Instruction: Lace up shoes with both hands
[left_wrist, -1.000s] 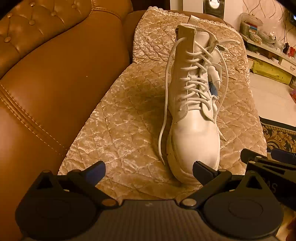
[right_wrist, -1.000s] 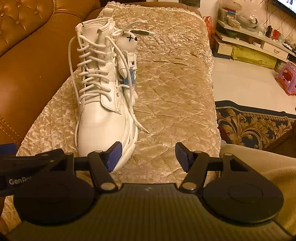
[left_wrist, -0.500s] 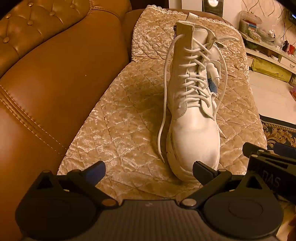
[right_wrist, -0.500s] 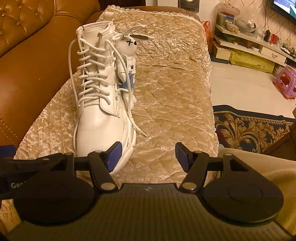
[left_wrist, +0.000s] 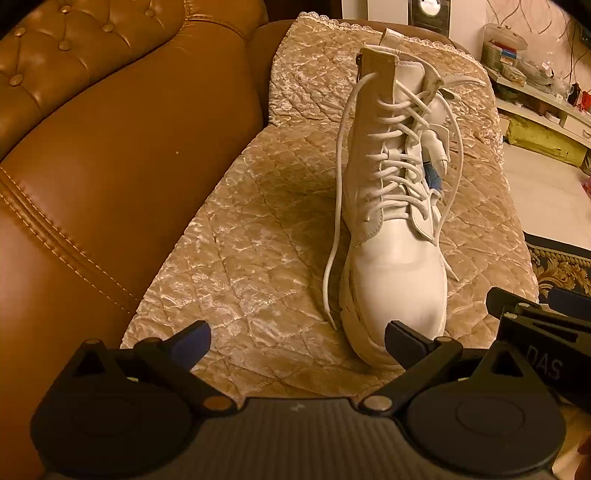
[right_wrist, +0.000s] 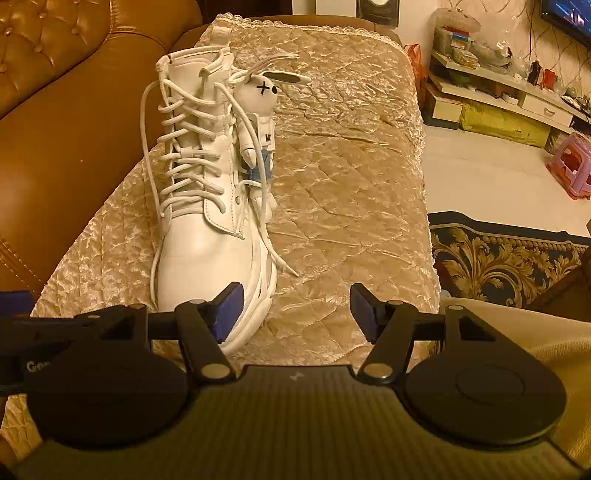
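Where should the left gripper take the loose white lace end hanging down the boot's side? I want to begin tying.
Probably low on the loose white lace end, where it lies free on the quilted gold cover beside the white leather boot. Come from the open sofa side with the open left gripper, jaws across the lace; higher up it hugs the shaft.

We see a home living room: tufted leather sofa (left_wrist: 110, 155) with quilted cover (right_wrist: 351, 177), patterned rug (right_wrist: 509, 258), cluttered TV shelf (right_wrist: 498, 77), plastic stool (right_wrist: 572, 166).
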